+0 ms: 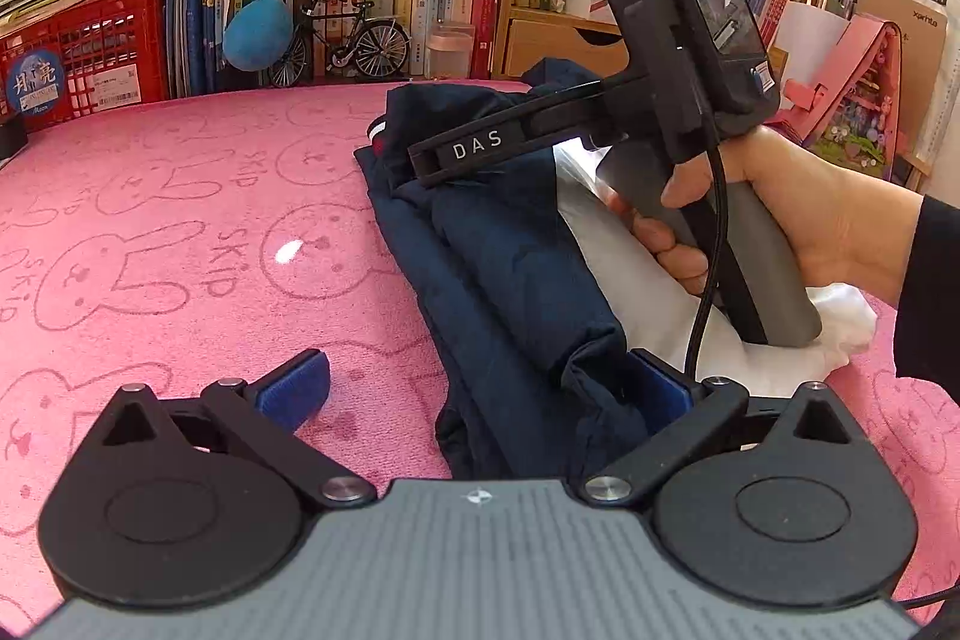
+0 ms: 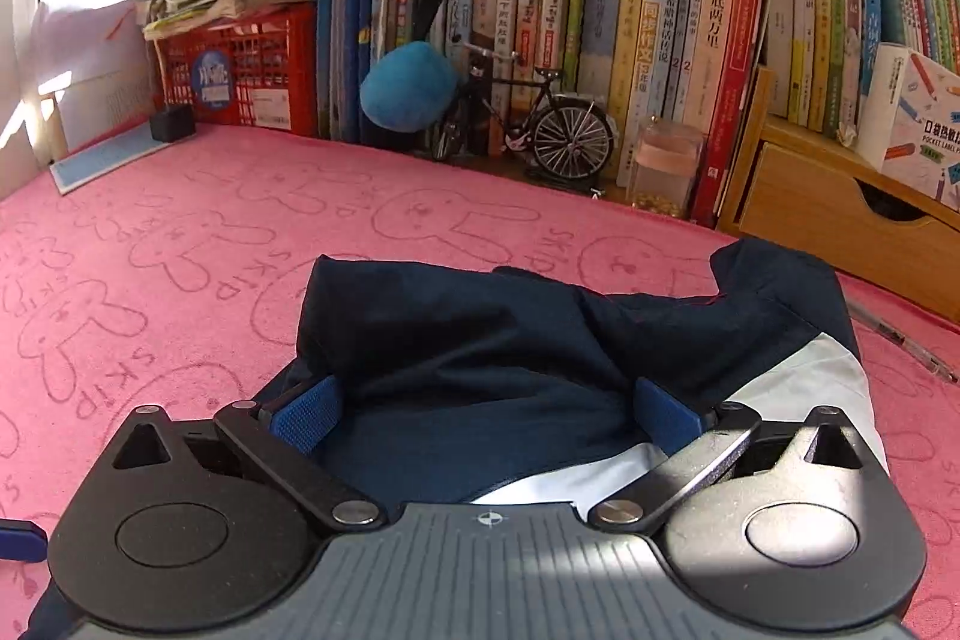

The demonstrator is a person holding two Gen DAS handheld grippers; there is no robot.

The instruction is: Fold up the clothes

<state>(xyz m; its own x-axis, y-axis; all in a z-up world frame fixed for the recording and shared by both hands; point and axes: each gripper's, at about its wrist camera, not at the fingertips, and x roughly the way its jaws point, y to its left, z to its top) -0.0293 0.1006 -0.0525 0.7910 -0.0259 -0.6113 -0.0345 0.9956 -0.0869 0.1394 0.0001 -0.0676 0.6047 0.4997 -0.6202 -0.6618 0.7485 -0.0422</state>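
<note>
Left wrist view: a navy garment with a white panel lies bunched along the right side of a pink rabbit-print cloth, its near end spilling between the fingers of the left gripper. Those fingers stand wide apart, one blue pad over bare pink cloth and the other partly buried in a navy fold, gripping nothing. Across the garment, a hand holds the right gripper over the far half of the fabric. Right wrist view: the right gripper's fingers are also spread, with navy cloth rumpled between the two blue pads and the white panel lying under the right-hand one; whether they press the fabric down cannot be told, but they are not clamped on it. A bookshelf, a red crate and a model bicycle line the back edge. The garment looks thin, light and limp, perhaps a slick woven shell, so it will likely sag and slide rather than hold a crease. The safest hold appears to be a firm pinch on a doubled edge or hem at the near end, catching all layers together, not on the loose middle, where a single layer could pull free.
</note>
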